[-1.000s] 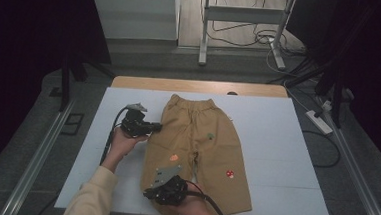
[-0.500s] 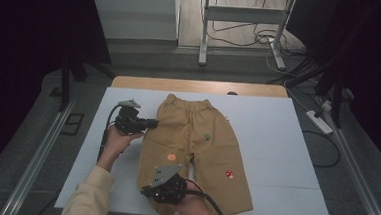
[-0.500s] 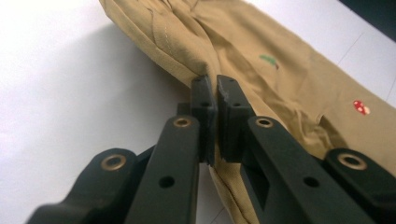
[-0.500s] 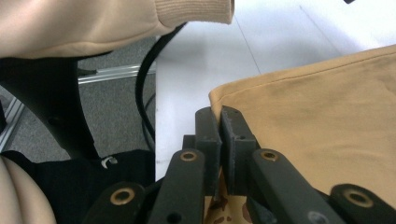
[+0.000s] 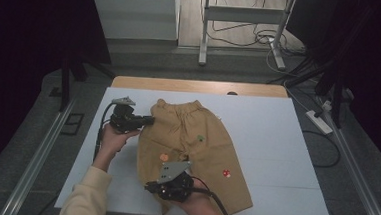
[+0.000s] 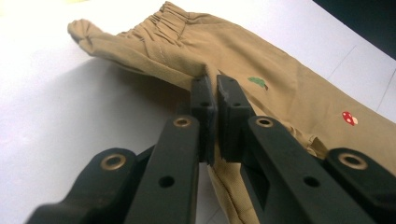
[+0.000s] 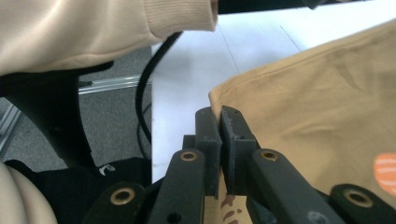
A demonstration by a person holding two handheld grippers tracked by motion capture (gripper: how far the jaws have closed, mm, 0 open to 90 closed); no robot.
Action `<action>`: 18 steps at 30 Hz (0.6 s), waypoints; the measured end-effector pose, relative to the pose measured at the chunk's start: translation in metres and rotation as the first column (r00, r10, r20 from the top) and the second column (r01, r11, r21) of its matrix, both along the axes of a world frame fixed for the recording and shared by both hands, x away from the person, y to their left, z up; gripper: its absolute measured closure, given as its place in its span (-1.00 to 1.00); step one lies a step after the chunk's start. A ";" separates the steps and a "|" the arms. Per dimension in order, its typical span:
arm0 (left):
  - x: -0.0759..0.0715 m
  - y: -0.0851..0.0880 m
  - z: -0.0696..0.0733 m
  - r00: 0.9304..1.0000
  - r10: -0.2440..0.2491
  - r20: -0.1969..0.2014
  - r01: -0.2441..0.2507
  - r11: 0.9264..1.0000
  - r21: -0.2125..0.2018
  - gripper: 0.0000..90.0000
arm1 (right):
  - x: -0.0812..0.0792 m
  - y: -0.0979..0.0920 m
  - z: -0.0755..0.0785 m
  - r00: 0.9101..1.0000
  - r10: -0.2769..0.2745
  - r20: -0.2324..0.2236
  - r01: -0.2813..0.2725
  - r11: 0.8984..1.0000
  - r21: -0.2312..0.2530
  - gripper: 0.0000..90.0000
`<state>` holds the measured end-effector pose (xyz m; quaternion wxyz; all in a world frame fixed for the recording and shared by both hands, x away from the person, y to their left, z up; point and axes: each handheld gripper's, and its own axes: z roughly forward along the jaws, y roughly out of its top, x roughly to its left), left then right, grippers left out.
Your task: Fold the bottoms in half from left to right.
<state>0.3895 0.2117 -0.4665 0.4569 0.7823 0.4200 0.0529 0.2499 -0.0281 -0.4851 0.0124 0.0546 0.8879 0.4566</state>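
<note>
Tan trousers [image 5: 191,142] lie on the white counter [image 5: 276,143]. Since the earlier frame their left side has been drawn inward and now looks narrower. The left hand-held gripper [image 5: 150,119] is clamped on the side edge near the waistband, and the right hand-held gripper [image 5: 148,188] on the leg hem.

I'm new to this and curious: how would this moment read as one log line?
item: tan cloth trousers on white table | left gripper: shut on side edge | right gripper: shut on leg hem
</note>
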 end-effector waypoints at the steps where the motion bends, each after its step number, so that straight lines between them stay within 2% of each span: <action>1: 0.000 0.000 0.000 1.000 0.000 0.000 0.000 1.000 0.000 0.91 | 0.000 0.000 0.000 1.000 0.000 0.000 0.000 1.000 0.000 0.91; 15: -0.001 -0.013 0.002 1.000 -0.006 0.026 0.006 1.000 0.009 0.91 | 0.003 -0.024 0.000 0.999 -0.049 0.006 0.049 0.999 -0.015 0.92; 18: 0.001 -0.016 0.000 1.000 -0.009 0.020 0.009 1.000 0.012 0.91 | 0.006 -0.037 -0.002 0.997 -0.078 -0.013 0.078 0.997 -0.013 0.92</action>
